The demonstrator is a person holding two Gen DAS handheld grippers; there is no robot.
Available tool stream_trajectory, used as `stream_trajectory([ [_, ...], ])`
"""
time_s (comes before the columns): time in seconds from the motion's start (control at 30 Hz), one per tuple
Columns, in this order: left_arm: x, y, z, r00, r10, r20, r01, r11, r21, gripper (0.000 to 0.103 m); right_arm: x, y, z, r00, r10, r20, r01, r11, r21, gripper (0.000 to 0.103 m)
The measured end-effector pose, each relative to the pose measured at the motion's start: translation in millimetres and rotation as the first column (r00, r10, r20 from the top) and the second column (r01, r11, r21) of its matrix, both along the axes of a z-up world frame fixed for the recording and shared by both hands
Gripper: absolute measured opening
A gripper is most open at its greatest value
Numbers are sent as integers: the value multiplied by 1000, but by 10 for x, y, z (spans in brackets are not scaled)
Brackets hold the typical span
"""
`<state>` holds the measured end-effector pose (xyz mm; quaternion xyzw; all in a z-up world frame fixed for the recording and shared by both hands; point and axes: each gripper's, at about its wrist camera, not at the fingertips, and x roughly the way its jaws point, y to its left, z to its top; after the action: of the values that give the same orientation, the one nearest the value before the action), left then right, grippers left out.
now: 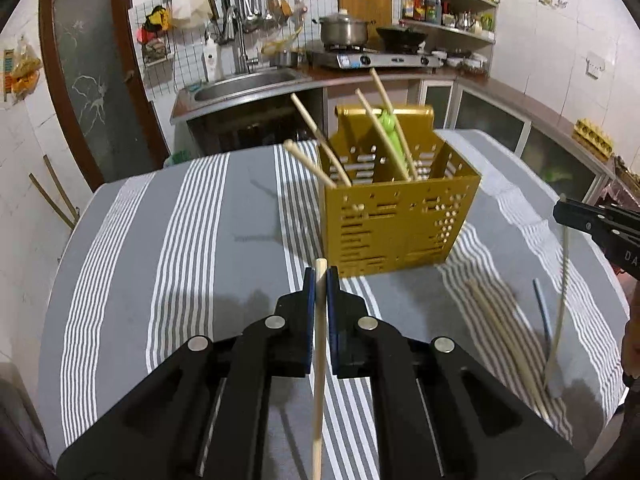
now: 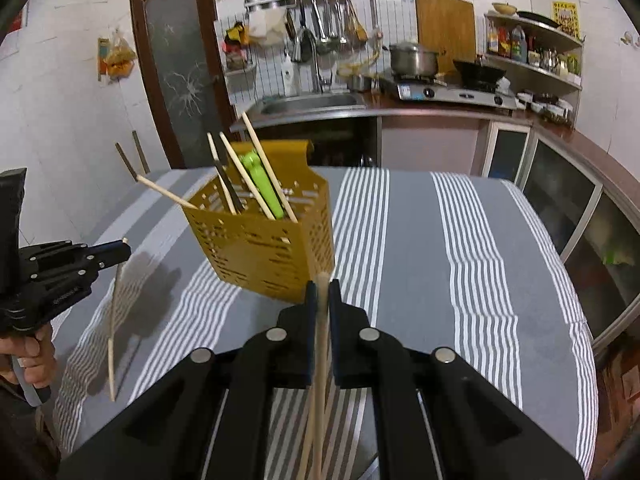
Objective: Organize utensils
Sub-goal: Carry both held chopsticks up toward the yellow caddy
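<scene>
Our left gripper [image 1: 320,276] is clamped on a pale wooden chopstick [image 1: 319,360] that hangs nearly upright between its blue-padded fingers, above the grey striped tablecloth [image 1: 192,216]. Our right gripper [image 2: 322,286] pinches a second wooden chopstick [image 2: 318,380] the same way (its lower end runs out of frame). Ahead of both stands the yellow perforated utensil caddy [image 1: 394,224], already holding several chopsticks and a green utensil [image 1: 390,132] that lean left. Beside it on the cloth, more chopsticks [image 1: 504,344] and a blue stick [image 1: 541,312] lie blurred.
</scene>
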<state>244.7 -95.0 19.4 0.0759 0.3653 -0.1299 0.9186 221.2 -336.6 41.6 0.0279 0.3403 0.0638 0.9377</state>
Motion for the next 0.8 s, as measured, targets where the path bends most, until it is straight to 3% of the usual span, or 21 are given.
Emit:
stream_trajectory([
  [0.27, -83, -75, 121, 999, -14, 41, 14, 1000, 11, 5, -53, 42, 74, 1000, 7, 19, -6, 999, -34, 6],
  [0.53, 16, 5, -10, 1000, -7, 17, 7, 1000, -5, 5, 324, -7, -535, 987, -7, -158, 0, 999, -46, 8],
  [0.6, 43, 11, -55, 1000, -2, 9, 2, 1000, -11, 5, 432, -10, -704, 981, -11, -196, 3, 999, -39, 12],
  [0.67, 76, 37, -66, 1000, 1, 7, 0, 1000, -19, 5, 519, -4, -818, 976, -19, -217, 10, 999, -45, 36],
  [0.8, 129, 72, -77, 1000, 0, 8, 0, 1000, -28, 5, 709, 47, -1042, 964, -41, -262, 24, 998, -65, 37],
])
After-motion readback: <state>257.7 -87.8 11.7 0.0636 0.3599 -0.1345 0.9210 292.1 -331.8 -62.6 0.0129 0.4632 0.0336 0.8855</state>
